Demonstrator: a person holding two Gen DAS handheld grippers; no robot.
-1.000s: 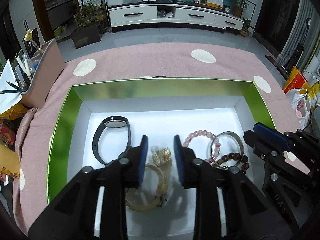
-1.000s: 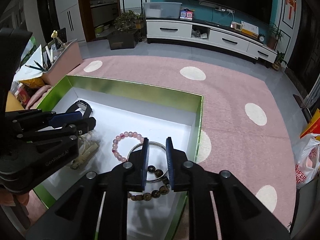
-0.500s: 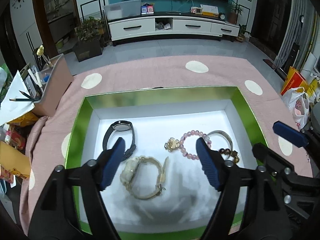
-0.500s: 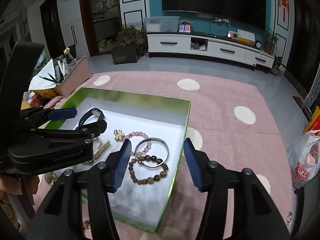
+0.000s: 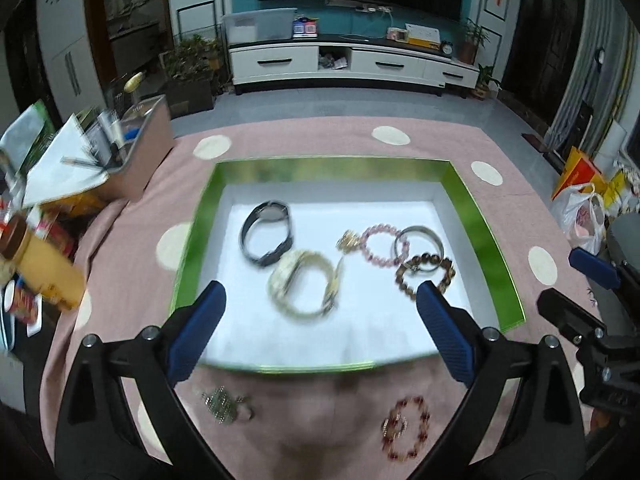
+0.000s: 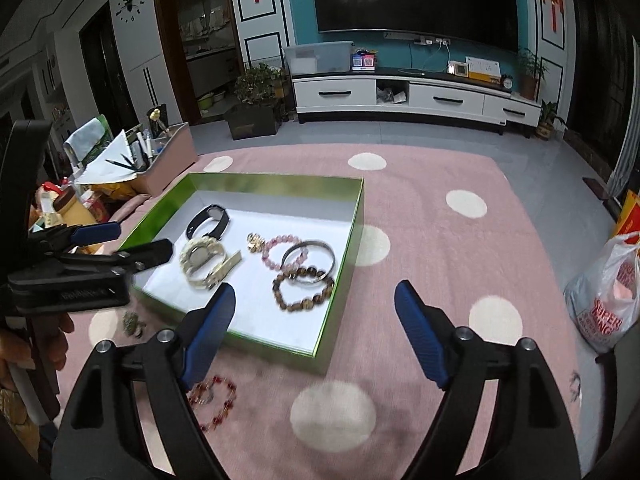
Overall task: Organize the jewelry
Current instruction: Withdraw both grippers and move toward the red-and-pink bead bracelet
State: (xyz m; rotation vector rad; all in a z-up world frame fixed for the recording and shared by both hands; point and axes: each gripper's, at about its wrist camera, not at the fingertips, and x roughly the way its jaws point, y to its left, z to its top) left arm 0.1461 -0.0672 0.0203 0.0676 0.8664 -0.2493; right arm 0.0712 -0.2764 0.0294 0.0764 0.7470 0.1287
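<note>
Both the left gripper [image 5: 320, 300] and right gripper [image 6: 316, 302] have just opened wide, empty; a light, floppy red bead bracelet [image 5: 406, 426] lies on the pink cloth [image 6: 440, 248] just outside the green box [image 5: 460, 192], probably best pinched across its strand

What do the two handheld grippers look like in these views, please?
Both match. The left gripper and right gripper each have a black plastic frame that forks into two angular fingers, joined by silver screws. Each finger ends in a ribbed blue pad. White lettering, too blurred to read, runs along the left gripper's side in the right wrist view. No cables show.
</note>
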